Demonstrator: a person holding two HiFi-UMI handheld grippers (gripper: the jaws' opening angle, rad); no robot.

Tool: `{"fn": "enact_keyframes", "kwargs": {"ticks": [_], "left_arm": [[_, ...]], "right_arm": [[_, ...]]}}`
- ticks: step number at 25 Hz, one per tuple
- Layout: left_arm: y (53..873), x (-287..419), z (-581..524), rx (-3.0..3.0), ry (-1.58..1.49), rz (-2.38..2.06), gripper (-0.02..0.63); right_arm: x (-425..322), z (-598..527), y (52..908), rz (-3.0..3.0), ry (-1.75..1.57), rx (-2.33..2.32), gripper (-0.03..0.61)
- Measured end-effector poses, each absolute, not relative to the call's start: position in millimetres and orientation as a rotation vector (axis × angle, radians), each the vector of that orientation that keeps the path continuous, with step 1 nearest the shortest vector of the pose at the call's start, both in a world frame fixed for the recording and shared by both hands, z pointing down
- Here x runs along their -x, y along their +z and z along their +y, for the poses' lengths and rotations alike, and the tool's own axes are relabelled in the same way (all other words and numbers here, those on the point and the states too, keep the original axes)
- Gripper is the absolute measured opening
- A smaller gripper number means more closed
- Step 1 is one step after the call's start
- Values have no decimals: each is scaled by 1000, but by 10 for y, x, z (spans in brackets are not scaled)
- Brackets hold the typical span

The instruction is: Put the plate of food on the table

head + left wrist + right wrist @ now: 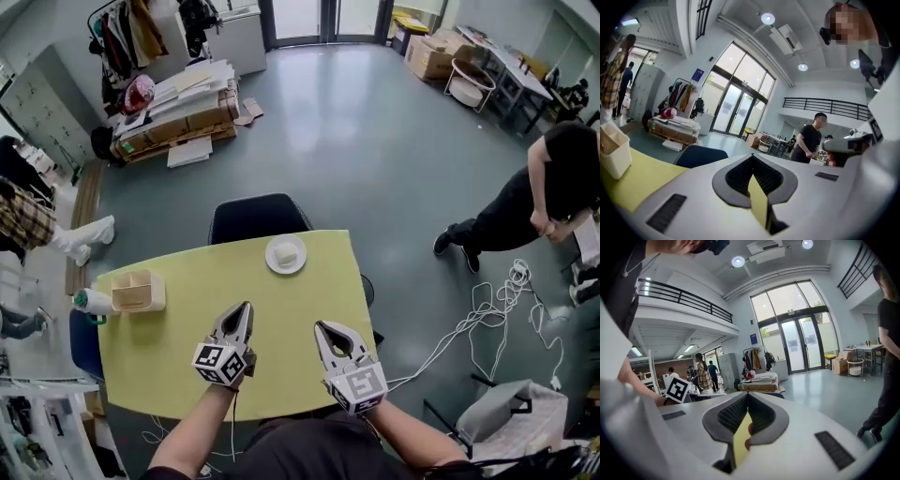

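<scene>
The plate (286, 254) is round, so it has no long axis and points no way in particular. It lies flat on the yellow table (197, 375), in the upper middle of the tabletop near its far edge and just below the dark chair (260, 217) in the head view. It is white with a plain rim. The food (287, 253) on it is one pale, squarish lump at the centre; it is too small to tell more.

Both grippers hang over the near half of the table, well apart from the plate and tips aimed up the frame toward it. The left gripper (246, 307) is closed, jaws tip to tip with nothing between them. The right gripper (321, 326) is closed too, and empty. Each gripper's own view confirms it – the left gripper (752, 157) and the right gripper (747, 395) each show the jaw tips meeting, with only a sliver of yellow tabletop in the slot behind them.

Only the head view shows the plate; neither gripper view catches it. The head view also has a beige box (138, 291) at the table's left edge, a bottle (92, 301) lying just beside it, and white cable (497, 314) on the floor at right. The left gripper view shows the box (611, 150) at far left, the chair (701, 155) below centre and a person (808, 140) in black at right. The right gripper view picks up the left gripper's marker cube (677, 389) at left
</scene>
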State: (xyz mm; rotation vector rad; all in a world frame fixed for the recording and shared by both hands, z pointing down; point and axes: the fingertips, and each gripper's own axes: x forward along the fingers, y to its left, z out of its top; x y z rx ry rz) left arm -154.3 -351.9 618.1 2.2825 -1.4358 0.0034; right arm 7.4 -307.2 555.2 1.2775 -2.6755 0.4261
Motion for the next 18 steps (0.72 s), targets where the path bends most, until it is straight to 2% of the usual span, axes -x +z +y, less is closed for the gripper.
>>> {"fn": "enact_keyframes", "kwargs": {"ticks": [8, 18], "left_arm": [[5382, 1377, -2755, -2449, -56, -1367, 9], [5136, 1335, -2355, -2430, -137, -1357, 9]], "right_arm": [[105, -2779, 5235, -2737, 389, -1205, 12], [144, -2522, 5073, -2735, 366, -1150, 12]]}}
